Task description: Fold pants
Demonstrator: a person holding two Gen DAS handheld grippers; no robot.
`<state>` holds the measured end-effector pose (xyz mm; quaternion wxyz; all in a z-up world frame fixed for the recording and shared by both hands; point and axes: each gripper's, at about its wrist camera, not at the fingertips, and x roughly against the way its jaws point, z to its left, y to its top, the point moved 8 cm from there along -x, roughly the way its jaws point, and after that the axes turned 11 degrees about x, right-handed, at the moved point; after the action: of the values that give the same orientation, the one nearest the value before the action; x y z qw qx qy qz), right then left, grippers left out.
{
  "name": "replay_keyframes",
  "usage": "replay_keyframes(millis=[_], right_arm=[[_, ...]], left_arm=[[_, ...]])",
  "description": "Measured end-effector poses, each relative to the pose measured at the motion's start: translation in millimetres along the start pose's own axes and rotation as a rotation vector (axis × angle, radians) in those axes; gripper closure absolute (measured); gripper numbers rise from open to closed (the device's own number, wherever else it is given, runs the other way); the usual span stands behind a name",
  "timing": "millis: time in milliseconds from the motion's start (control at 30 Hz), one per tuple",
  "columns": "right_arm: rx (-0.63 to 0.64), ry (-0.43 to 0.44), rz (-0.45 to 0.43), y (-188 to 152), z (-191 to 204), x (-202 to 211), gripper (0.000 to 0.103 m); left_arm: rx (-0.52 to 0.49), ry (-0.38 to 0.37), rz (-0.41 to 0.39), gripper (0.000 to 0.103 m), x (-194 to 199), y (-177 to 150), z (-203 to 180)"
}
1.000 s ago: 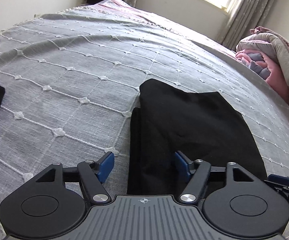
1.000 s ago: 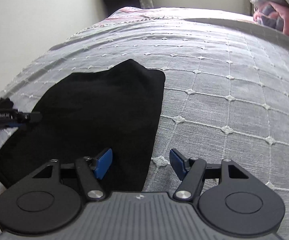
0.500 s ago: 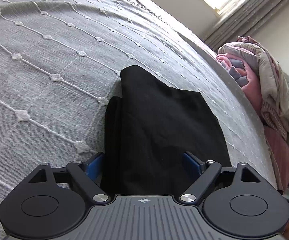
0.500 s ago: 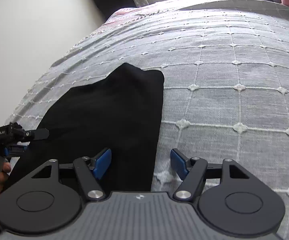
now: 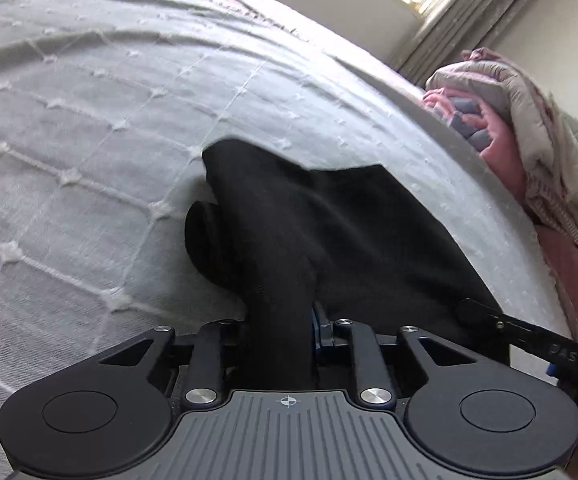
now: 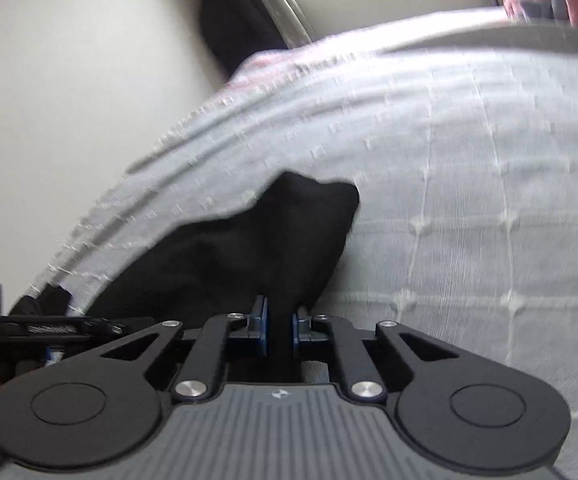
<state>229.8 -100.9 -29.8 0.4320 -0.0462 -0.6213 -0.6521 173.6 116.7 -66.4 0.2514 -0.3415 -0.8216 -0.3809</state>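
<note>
Pants (image 5: 329, 232): black, long axis from bottom centre toward upper left.
Left gripper (image 5: 281, 328): pinching pants.
Right gripper (image 6: 279, 320): pinching near edge.
Bedspread (image 5: 89, 128): bare at left.

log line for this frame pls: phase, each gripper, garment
phase: grasp for fold | left gripper: shut on black fabric pants | right gripper: shut on pants | surface: grey quilted bedspread

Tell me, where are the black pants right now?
The black pants lie on the grey bedspread, their near edge pinched by the left gripper and right gripper.
</note>
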Motion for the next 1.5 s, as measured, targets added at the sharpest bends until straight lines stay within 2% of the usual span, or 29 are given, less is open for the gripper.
replay_keyframes(millis=[167, 367, 500, 567, 633, 700, 733, 800, 867, 933, 1100, 1200, 1267, 1333, 1400, 1500], right_arm=[[0.055, -0.061, -0.073, 22, -19, 39, 0.045], [0.011, -0.162, -0.159, 41, -89, 84, 0.045], [-0.08, -0.211, -0.196, 39, -143, 101, 0.045], [-0.146, -0.226, -0.176, 28, -168, 94, 0.044], [-0.186, -0.282, -0.083, 7, -191, 74, 0.039], [-0.207, -0.343, -0.009, -9, -208, 62, 0.024], [-0.242, -0.346, -0.001, -12, -213, 60, 0.022], [-0.288, -0.357, -0.016, -8, -215, 65, 0.02], [-0.229, -0.427, -0.027, 0, -208, 75, 0.016], [-0.165, -0.483, -0.034, 6, -197, 82, 0.016], [-0.097, -0.464, -0.078, 10, -167, 98, 0.016], [-0.022, -0.427, -0.075, 1, -141, 103, 0.016], [0.01, -0.372, -0.056, -8, -125, 97, 0.017], [0.003, -0.339, 0.017, -23, -121, 81, 0.018], [-0.008, -0.363, 0.108, -40, -127, 65, 0.019], [-0.022, -0.377, 0.108, -44, -127, 66, 0.018]], left_arm=[[-0.059, -0.066, -0.012, 0.083, -12, 5, -52], [-0.153, -0.132, 0.006, 0.083, -59, 1, -136], [-0.173, -0.177, 0.071, 0.081, -103, -13, -173], [-0.182, -0.148, 0.1, 0.08, -128, -25, -171], [-0.209, -0.096, 0.098, 0.074, -142, -34, -164], [-0.178, -0.118, 0.112, 0.069, -139, -29, -160], [-0.161, -0.121, 0.121, 0.068, -136, -25, -157], [-0.168, -0.117, 0.114, 0.062, -130, -22, -153], [-0.186, -0.104, 0.09, 0.055, -123, -18, -151], [-0.186, -0.085, 0.065, 0.055, -113, -15, -149], [-0.268, -0.053, 0.022, 0.056, -85, -22, -158], [-0.301, -0.056, 0.011, 0.056, -72, -30, -161], [-0.322, -0.035, 0.027, 0.057, -71, -41, -160], [-0.345, 0.002, 0.05, 0.059, -77, -54, -157], [-0.35, 0.018, 0.042, 0.056, -79, -63, -153], [-0.276, 0.002, 0.042, 0.053, -73, -64, -146]])
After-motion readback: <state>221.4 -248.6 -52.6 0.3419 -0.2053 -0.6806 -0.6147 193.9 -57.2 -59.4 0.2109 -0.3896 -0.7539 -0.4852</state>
